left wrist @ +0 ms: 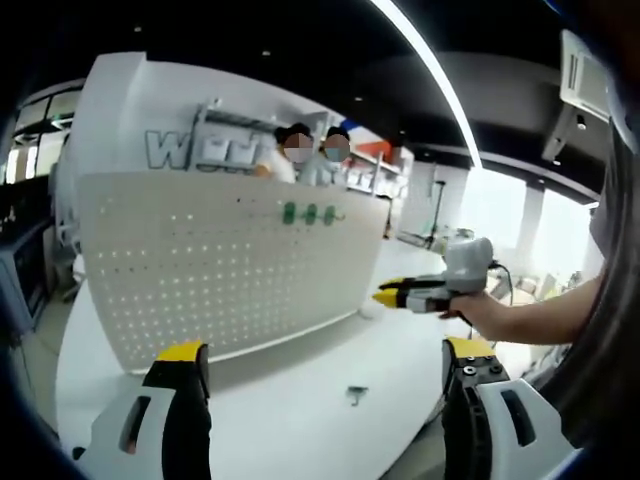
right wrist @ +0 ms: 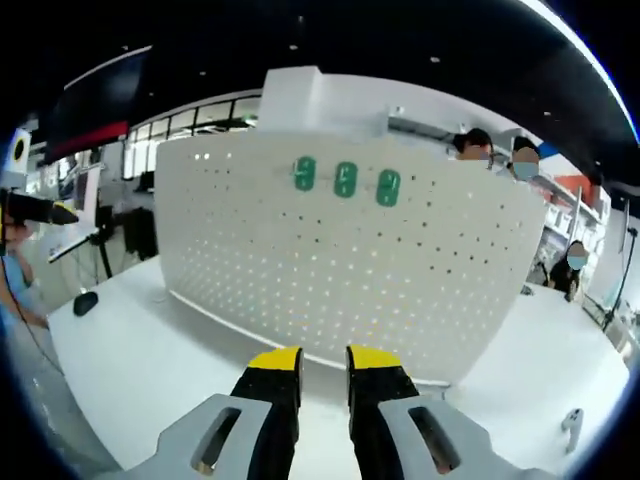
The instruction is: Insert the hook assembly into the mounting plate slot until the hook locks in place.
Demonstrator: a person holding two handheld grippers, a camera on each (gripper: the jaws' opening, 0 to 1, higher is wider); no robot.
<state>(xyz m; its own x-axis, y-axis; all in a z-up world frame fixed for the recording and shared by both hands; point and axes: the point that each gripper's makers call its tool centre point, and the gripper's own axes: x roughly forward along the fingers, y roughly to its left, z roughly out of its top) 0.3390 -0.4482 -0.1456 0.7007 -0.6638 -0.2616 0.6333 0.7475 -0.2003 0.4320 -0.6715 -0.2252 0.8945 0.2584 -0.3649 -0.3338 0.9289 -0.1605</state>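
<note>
A white pegboard mounting plate point(left wrist: 220, 270) stands upright on the white table, with three green pieces point(left wrist: 311, 213) fixed near its top. A small metal hook point(left wrist: 357, 394) lies on the table in front of it, between and beyond my left gripper point(left wrist: 325, 358), which is open wide and empty. My right gripper point(left wrist: 392, 294) reaches in from the right, held by a hand, near the plate's right end. In the right gripper view the plate point(right wrist: 340, 270) faces me with the green pieces point(right wrist: 345, 180). My right gripper point(right wrist: 325, 362) is shut and empty. The hook point(right wrist: 572, 425) lies far right.
The white table point(left wrist: 300, 430) curves around the plate, and its edge drops off close on the right. A small dark object point(right wrist: 85, 302) lies at the table's left edge. People stand behind the plate, and shelving and stands fill the room beyond.
</note>
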